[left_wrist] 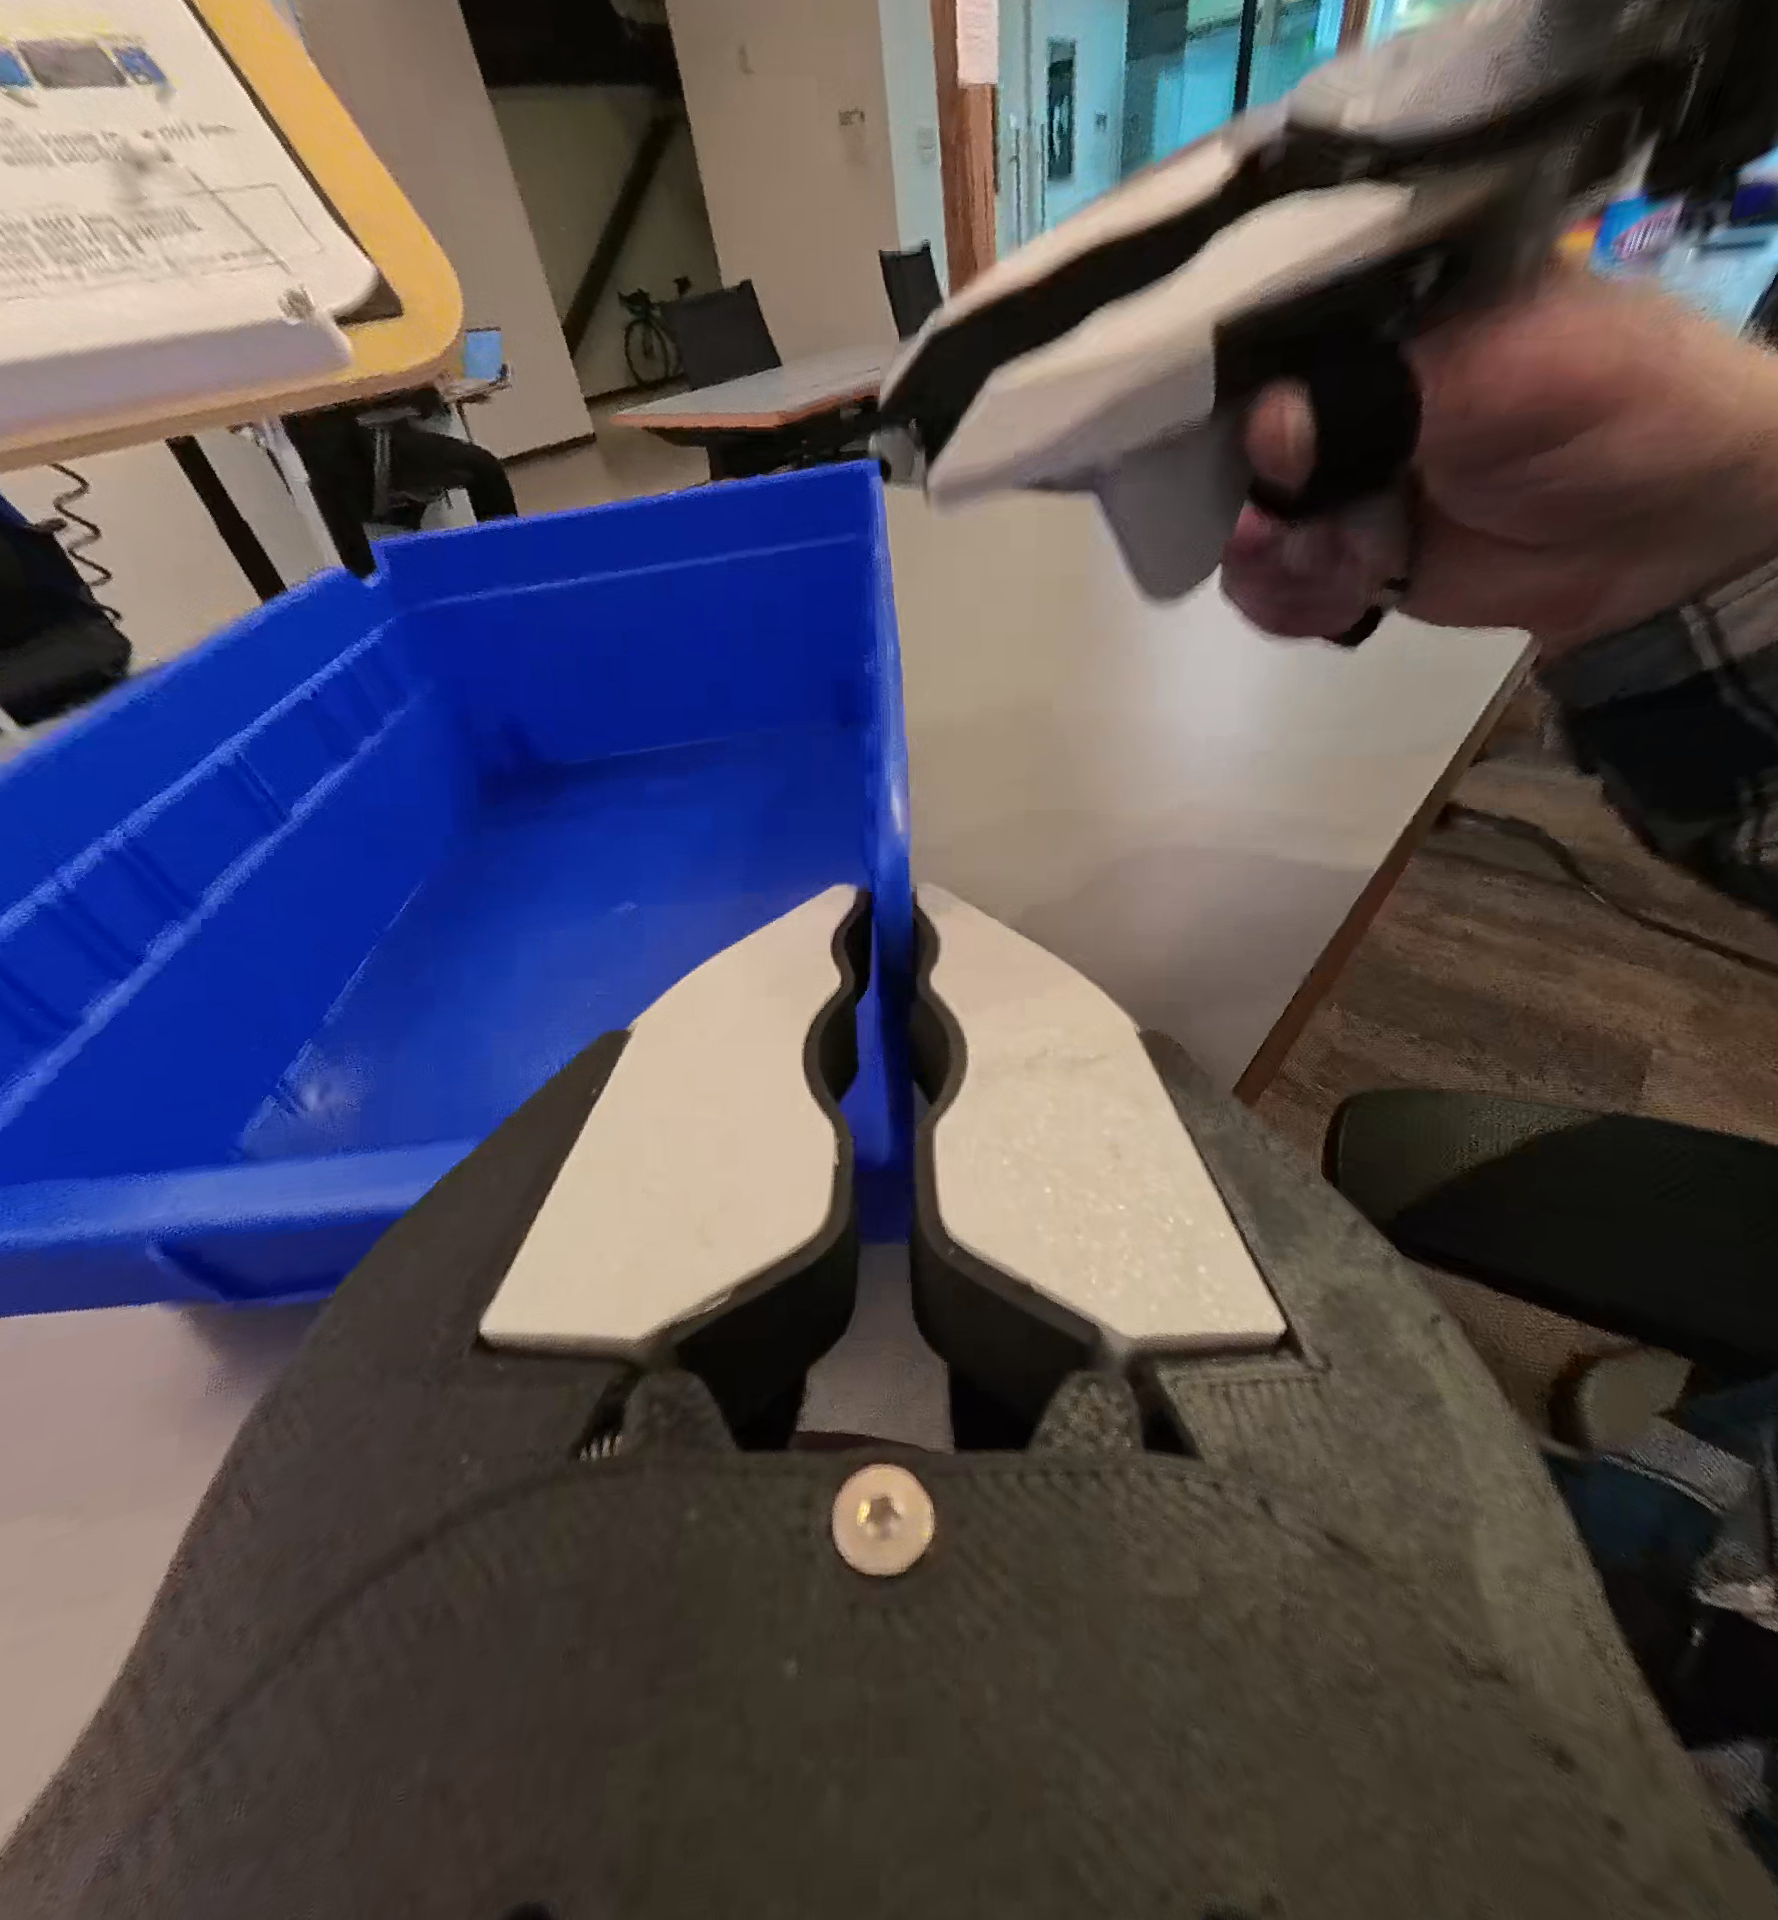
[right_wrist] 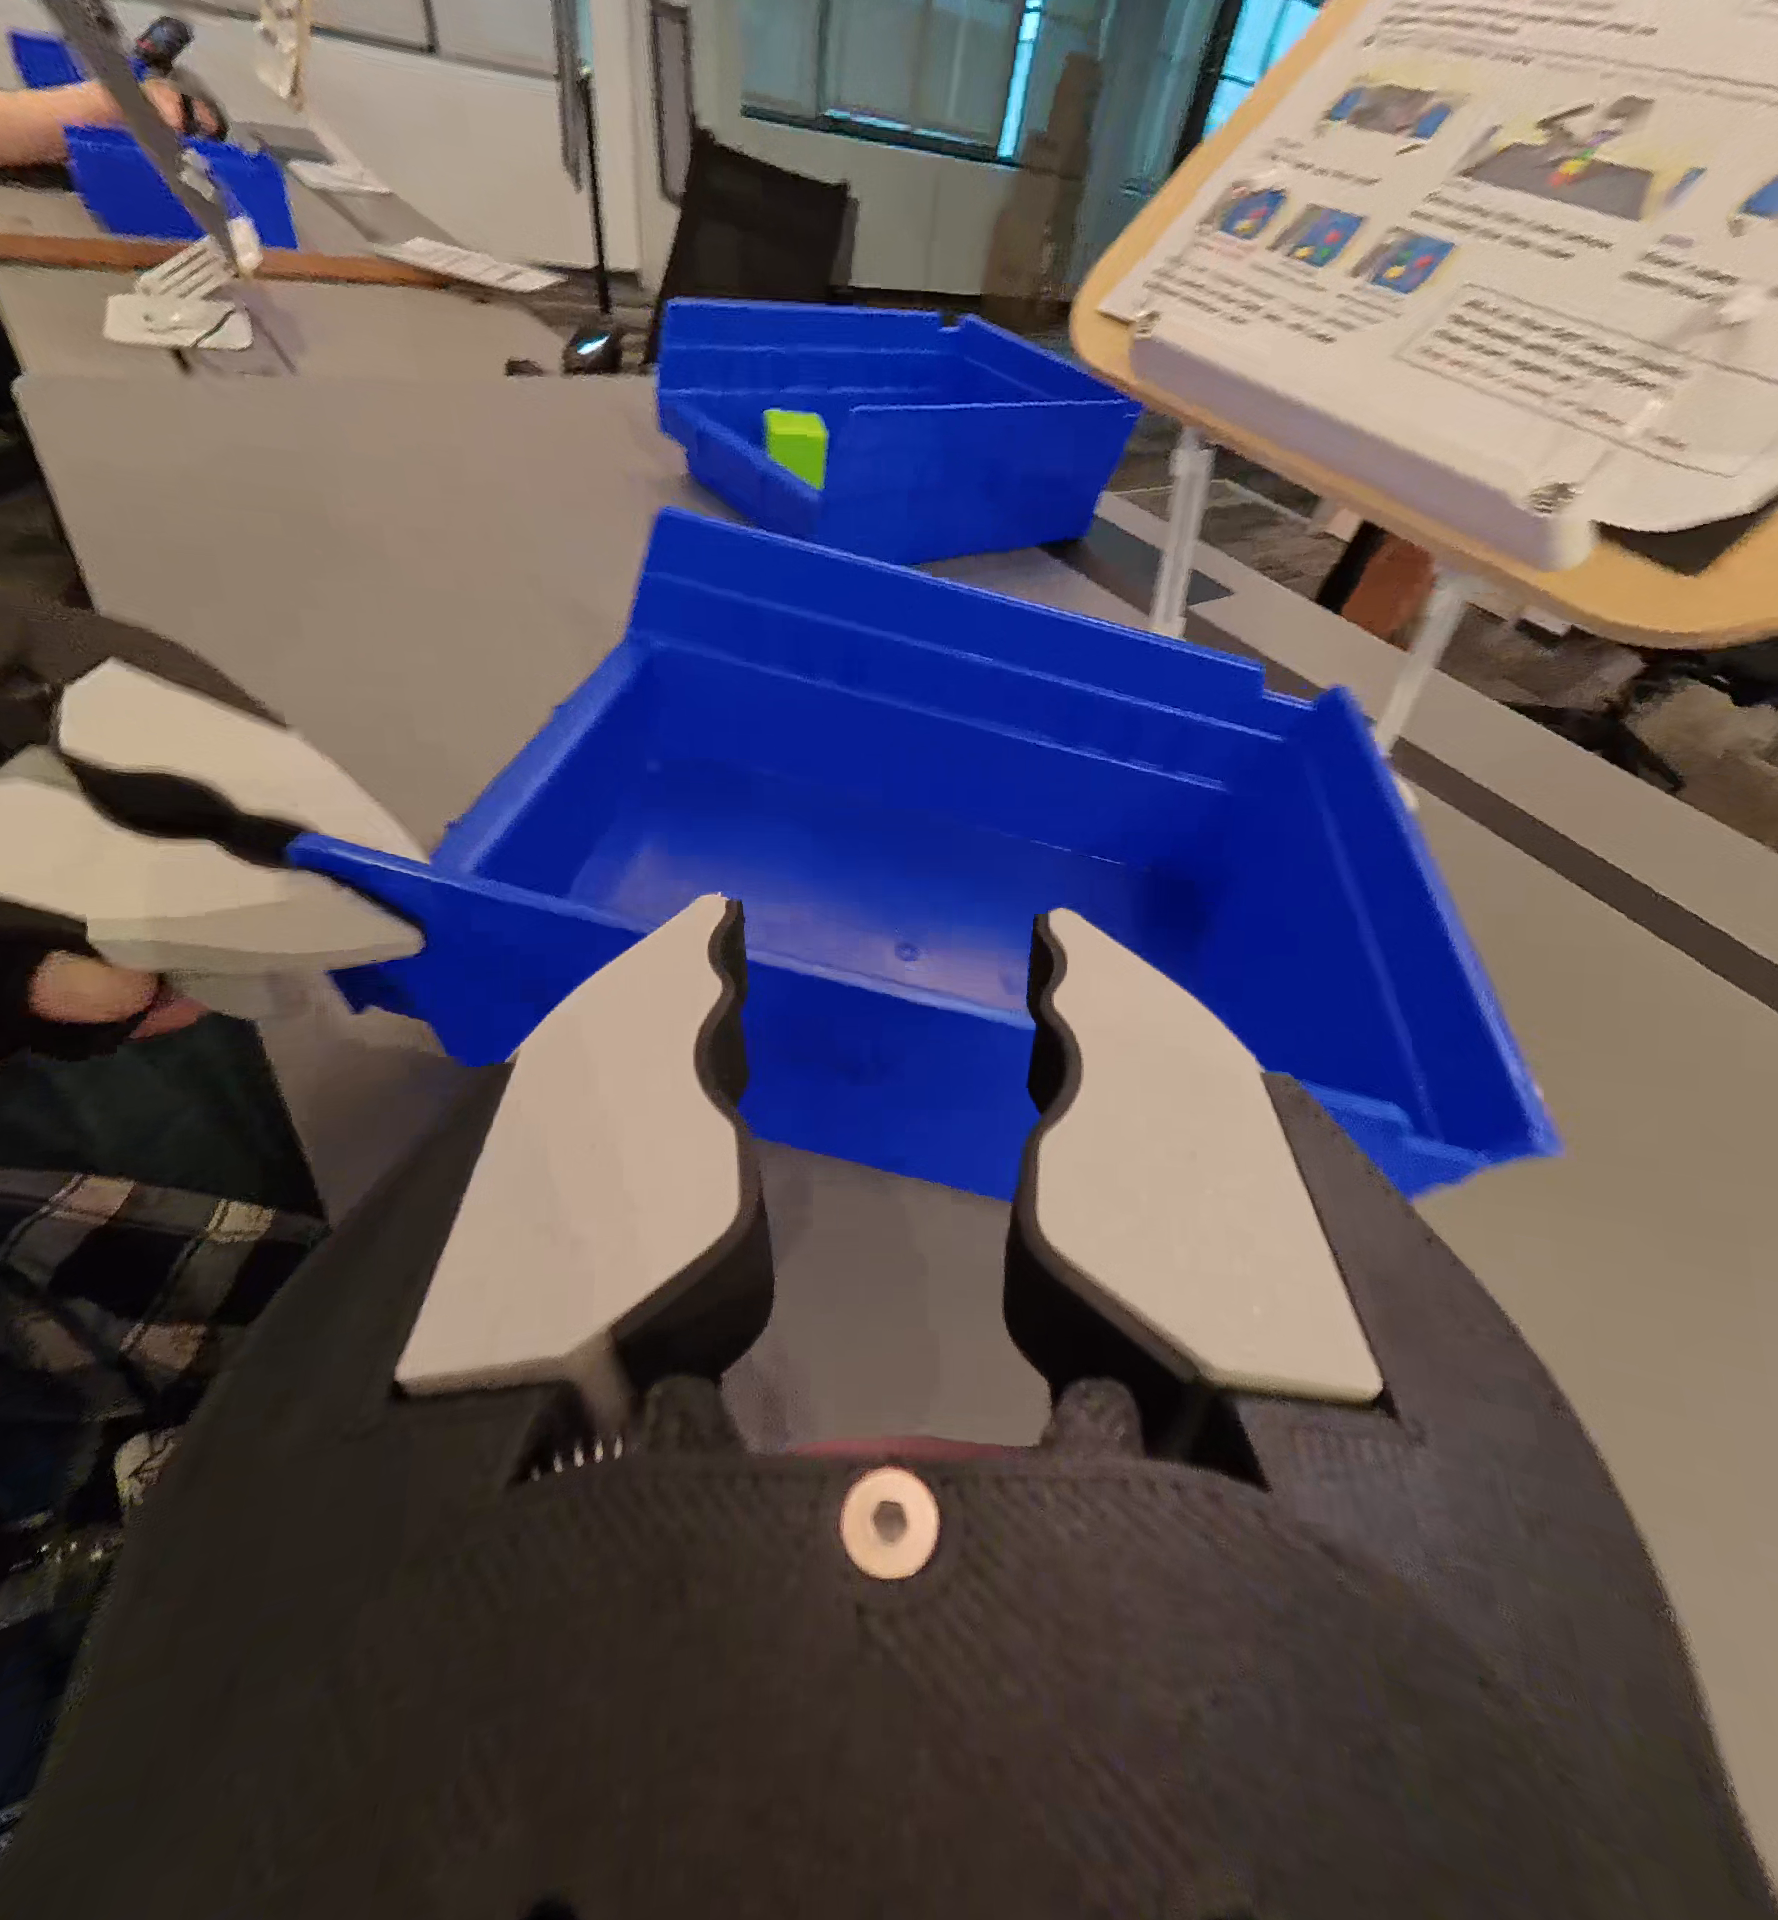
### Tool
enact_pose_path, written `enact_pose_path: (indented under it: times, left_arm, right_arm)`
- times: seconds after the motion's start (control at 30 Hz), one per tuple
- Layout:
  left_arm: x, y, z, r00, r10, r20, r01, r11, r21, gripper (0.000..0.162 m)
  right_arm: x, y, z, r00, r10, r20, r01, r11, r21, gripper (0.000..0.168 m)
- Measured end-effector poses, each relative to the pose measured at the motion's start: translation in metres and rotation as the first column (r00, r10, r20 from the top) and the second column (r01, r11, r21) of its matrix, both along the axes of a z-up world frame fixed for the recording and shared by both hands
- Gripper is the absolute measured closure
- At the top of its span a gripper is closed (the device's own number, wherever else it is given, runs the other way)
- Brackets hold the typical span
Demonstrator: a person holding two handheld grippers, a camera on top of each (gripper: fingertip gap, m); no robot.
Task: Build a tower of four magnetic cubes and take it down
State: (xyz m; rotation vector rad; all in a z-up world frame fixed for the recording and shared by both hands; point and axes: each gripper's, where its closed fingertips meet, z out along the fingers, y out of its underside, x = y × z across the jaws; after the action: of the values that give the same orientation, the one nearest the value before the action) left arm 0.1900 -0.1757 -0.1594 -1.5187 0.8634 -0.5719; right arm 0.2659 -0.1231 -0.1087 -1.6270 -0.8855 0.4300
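Note:
An empty blue bin stands on the grey table. My left gripper is shut on the bin's side wall, near a corner; it also shows at the left of the right wrist view. My right gripper is open and empty, just above the bin's near wall. In the left wrist view it hangs in a hand above the bin's far corner. A green cube lies in a second blue bin farther back. No other cubes show.
A tilted stand with an instruction sheet overhangs the table at the right; it also shows in the left wrist view. The table's edge runs close to the bin. A black chair stands beside it. Another table with blue bins is far back.

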Motion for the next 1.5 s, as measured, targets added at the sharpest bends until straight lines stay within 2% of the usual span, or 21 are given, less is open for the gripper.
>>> enact_pose_path:
  times: [0.03,0.13,0.3,0.37,0.4,0.47,0.53,0.6,0.73,0.83,0.9,1.0,1.1,1.23,1.37,1.5]
  left_arm:
    - [-0.001,-0.002,0.004,1.000,0.001,0.015,-0.001,1.000,0.016,0.155]
    - [-0.008,-0.009,0.012,0.999,-0.025,0.028,0.024,0.999,0.020,0.142]
    - [-0.051,-0.008,0.021,0.997,0.053,0.059,-0.055,0.998,0.024,0.151]
    - [-0.073,-0.004,0.020,0.994,0.097,0.056,-0.099,0.995,0.020,0.151]
    - [-0.083,-0.003,0.019,0.992,0.112,0.060,-0.114,0.993,0.017,0.151]
    - [-0.102,0.001,0.017,0.988,0.143,0.057,-0.144,0.990,0.009,0.152]
    - [-0.117,0.005,0.016,0.983,0.177,0.040,-0.178,0.984,0.021,0.153]
    - [-0.129,0.009,0.013,0.979,0.204,0.016,-0.204,0.978,0.035,0.153]
    - [-0.139,0.017,0.009,0.974,0.226,0.007,-0.226,0.973,0.041,0.154]
    - [-0.142,0.021,0.009,0.972,0.235,0.000,-0.235,0.971,0.051,0.155]
    - [-0.144,0.024,0.010,0.971,0.240,0.002,-0.239,0.969,0.057,0.156]
    - [-0.147,0.029,0.012,0.967,0.253,0.002,-0.253,0.965,0.062,0.156]
    - [-0.148,0.033,0.012,0.966,0.258,0.000,-0.258,0.964,0.065,0.156]
    - [-0.152,0.038,0.010,0.959,0.283,-0.014,-0.282,0.957,0.071,0.159]
    - [-0.156,0.041,0.007,0.956,0.294,-0.018,-0.292,0.954,0.065,0.162]
    - [-0.158,0.044,0.008,0.954,0.298,-0.028,-0.296,0.953,0.067,0.162]
  right_arm:
    - [-0.009,-0.003,-0.004,0.999,0.023,0.027,-0.024,1.000,0.010,0.115]
    - [-0.040,-0.014,-0.009,0.990,0.124,0.071,-0.126,0.992,0.029,0.114]
    - [-0.075,-0.021,-0.019,0.953,0.262,0.154,-0.266,0.964,0.008,0.117]
    - [-0.081,-0.025,-0.020,0.926,0.326,0.189,-0.327,0.945,-0.026,0.126]
    - [-0.082,-0.026,-0.019,0.911,0.352,0.215,-0.354,0.935,-0.029,0.122]
    - [-0.084,-0.035,-0.020,0.861,0.444,0.248,-0.439,0.895,-0.079,0.120]
    - [-0.084,-0.053,-0.031,0.761,0.589,0.272,-0.550,0.808,-0.210,0.112]
    - [-0.085,-0.055,-0.036,0.714,0.632,0.300,-0.589,0.775,-0.231,0.114]
    - [-0.086,-0.049,-0.041,0.680,0.623,0.386,-0.582,0.779,-0.233,0.126]
    - [-0.082,-0.036,-0.036,0.690,0.555,0.465,-0.548,0.820,-0.165,0.117]
    - [-0.087,-0.036,-0.025,0.701,0.566,0.433,-0.573,0.809,-0.130,0.116]
    - [-0.084,-0.024,-0.041,0.665,0.539,0.517,-0.529,0.829,-0.183,0.114]
    - [-0.084,-0.014,-0.064,0.618,0.518,0.591,-0.485,0.843,-0.231,0.125]
    - [-0.082,-0.024,-0.070,0.580,0.572,0.580,-0.512,0.810,-0.287,0.149]
    - [-0.062,-0.021,-0.070,0.589,0.551,0.591,-0.479,0.827,-0.294,0.152]
    - [-0.035,-0.026,-0.070,0.561,0.587,0.584,-0.501,0.802,-0.326,0.153]
